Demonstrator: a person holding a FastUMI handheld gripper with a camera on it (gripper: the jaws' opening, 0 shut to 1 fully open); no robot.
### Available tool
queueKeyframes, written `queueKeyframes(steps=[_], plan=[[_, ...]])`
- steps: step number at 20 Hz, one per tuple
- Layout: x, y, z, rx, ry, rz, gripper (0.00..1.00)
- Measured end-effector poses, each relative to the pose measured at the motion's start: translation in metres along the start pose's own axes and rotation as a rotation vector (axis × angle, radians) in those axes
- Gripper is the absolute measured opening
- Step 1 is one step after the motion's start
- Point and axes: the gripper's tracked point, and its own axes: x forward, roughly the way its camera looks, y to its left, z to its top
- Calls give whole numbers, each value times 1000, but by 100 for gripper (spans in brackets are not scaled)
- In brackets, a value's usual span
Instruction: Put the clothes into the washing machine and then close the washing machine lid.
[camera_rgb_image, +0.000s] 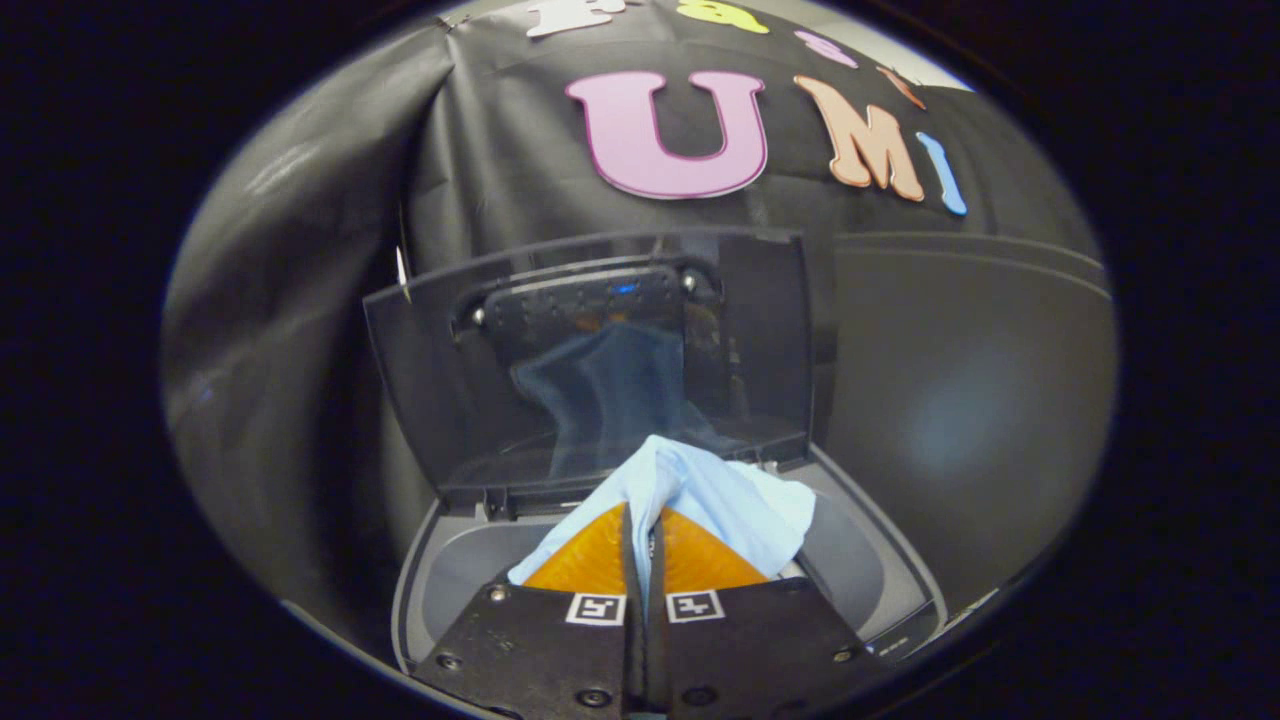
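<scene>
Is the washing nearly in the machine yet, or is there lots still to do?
About halfway. Done: the washing machine lid stands open, tilted back behind the tub. In hand: the claw is shut on the light blue cloth, holding it over the washing machine opening, bunched ahead of the fingers. Left: let the cloth drop into the tub, then swing the lid down shut.

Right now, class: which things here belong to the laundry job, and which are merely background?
Job:
gripper, shut on the light blue cloth
washing machine, tub open
lid, raised

Background:
black cloth wall
</scene>
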Motion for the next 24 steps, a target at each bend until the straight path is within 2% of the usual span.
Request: queueKeyframes(steps=[6,7,9,13,15,17,19,24], plan=[[16,-2,-37,-35,98,19,3],[15,0,-37,-40,105,33,5],[11,8,-24,-29,56,71,14],[-1,5,-6,-34,12,54,70],[-7,8,11,7,-35,71,97],[-16,10,28,34,-81,82,98],[-24,21,50,48,-146,134,98],[-43,33,91,-81,-198,141,97]])
